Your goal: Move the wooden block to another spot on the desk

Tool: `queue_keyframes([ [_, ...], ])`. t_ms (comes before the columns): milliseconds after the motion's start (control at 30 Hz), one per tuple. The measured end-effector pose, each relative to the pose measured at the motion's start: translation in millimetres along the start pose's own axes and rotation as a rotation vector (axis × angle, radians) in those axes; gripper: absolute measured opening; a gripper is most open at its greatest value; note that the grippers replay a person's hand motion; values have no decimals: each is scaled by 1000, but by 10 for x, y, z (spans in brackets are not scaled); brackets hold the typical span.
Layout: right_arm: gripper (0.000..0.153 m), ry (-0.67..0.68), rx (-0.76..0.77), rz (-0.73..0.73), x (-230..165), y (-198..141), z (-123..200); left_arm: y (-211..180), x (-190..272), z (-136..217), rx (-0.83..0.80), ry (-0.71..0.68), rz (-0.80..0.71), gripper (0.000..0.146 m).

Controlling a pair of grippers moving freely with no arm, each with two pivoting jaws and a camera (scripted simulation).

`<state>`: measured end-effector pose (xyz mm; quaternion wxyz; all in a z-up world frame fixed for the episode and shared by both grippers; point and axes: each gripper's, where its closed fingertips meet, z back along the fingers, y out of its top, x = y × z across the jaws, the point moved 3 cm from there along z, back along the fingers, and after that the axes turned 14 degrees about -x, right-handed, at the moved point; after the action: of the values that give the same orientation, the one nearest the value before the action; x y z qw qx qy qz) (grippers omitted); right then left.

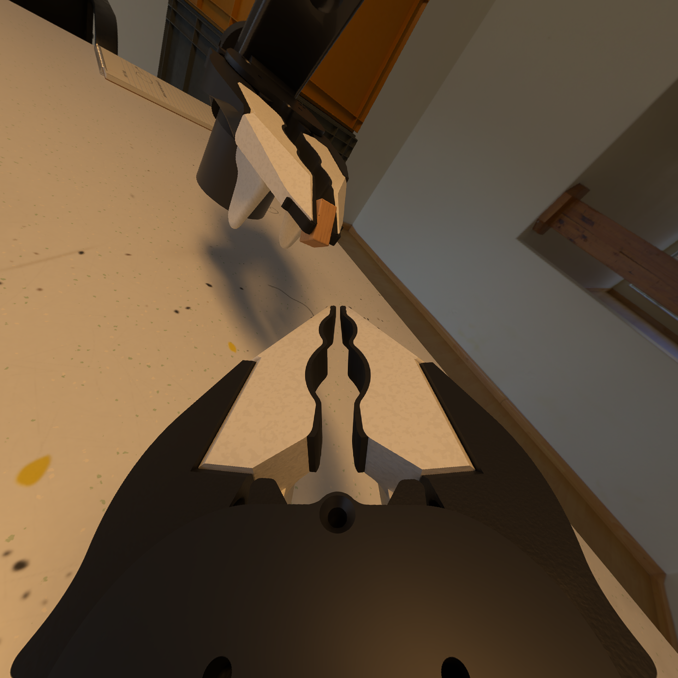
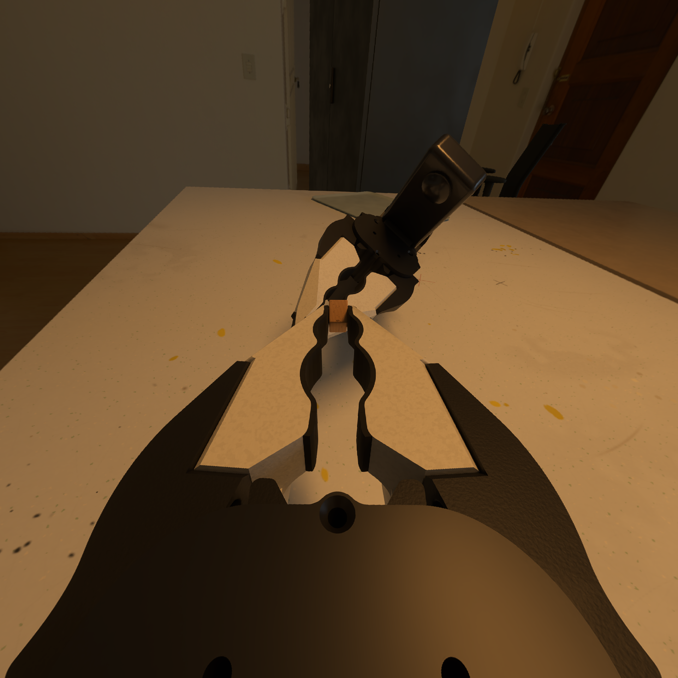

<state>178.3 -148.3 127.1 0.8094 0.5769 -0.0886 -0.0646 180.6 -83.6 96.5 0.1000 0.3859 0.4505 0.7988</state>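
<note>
The right gripper is clamped on the wooden block, which sits pinched between its two fingertips; the left wrist view shows the same block at those tips, held clear of the desk near the desk's edge. The left gripper has its fingers drawn almost together with only a thin slit between the tips and nothing held in them.

Just beyond the block in the right wrist view, the left gripper points back toward it, tips low over the desk and very near the block; whether they touch cannot be told from this angle. Past the left gripper's body lies a flat grey sheet at the desk's far end.

From the left wrist view, behind the right gripper stands a dark cylindrical cup, partly hidden by its pale fingers. Farther out to the left of it lies a spiral notepad with faint markings too small to read. Beyond the desk's end stand an orange crate and a dark grey crate. Yellow and black paint specks dot the desktop around both grippers.
</note>
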Motion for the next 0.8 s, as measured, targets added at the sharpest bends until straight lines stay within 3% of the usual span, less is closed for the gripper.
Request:
queue_keyframes([
  [800, 9, 207, -75, -69, -144, -18, -23, -62, 119, -98, -75, -41, -55, 2],
])
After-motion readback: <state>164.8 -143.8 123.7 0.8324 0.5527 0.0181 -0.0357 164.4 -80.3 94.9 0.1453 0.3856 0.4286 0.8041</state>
